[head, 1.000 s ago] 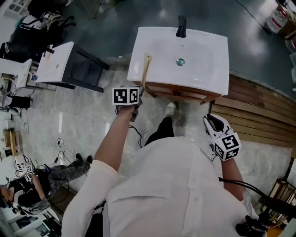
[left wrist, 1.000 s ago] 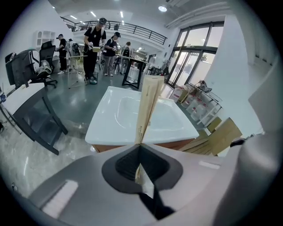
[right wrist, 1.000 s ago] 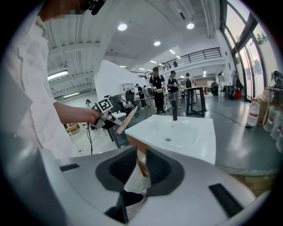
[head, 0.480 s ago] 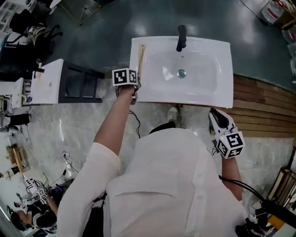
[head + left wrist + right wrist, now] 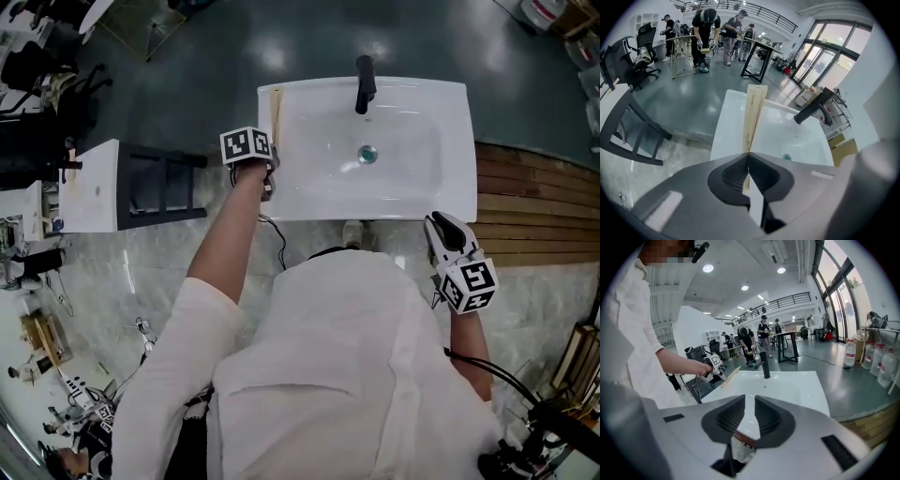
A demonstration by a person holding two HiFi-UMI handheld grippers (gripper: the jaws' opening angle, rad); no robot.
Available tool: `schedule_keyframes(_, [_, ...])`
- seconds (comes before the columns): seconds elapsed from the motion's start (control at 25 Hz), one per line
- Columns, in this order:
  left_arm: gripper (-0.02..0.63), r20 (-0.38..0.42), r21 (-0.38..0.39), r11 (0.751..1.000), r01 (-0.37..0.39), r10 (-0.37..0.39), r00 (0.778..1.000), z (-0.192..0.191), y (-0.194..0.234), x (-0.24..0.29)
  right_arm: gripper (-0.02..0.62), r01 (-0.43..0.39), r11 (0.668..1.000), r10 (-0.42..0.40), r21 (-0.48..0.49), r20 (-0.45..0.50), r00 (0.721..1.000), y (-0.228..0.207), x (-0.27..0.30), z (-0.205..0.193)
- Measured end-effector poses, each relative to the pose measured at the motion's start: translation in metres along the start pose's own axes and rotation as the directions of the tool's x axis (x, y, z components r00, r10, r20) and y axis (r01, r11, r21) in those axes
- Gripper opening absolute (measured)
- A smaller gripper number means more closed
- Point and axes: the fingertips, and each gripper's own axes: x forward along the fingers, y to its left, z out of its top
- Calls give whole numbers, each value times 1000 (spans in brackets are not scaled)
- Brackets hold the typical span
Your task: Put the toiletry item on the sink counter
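left gripper (image 5: 748, 158) hides the near end of the toiletry item (image 5: 754, 108)

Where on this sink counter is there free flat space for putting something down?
Right ledge, between basin and right edge: bare. Back strip right of the faucet: bare, narrow. Left ledge: crowded, the left gripper holds the toiletry item over it.

the head view looks steeply down onto the sink (image 5: 441, 192). the left gripper view sits close over its left rim, facing along it; the right gripper view looks from farther back across the basin. all three share the black tap (image 5: 364, 80)
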Motion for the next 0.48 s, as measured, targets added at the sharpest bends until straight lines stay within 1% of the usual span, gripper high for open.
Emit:
schedule_keyframes(0.24, [11, -21, -22, 1000, 15, -15, 1000, 1, 6, 3, 61, -5, 1000, 5, 3, -5, 1000, 3, 7, 1])
schedule_keyframes(0.48, [21, -8, -11, 1000, -8, 8, 1000, 5, 11, 4, 61, -4, 1000, 4, 12, -13, 1000, 5, 8, -2])
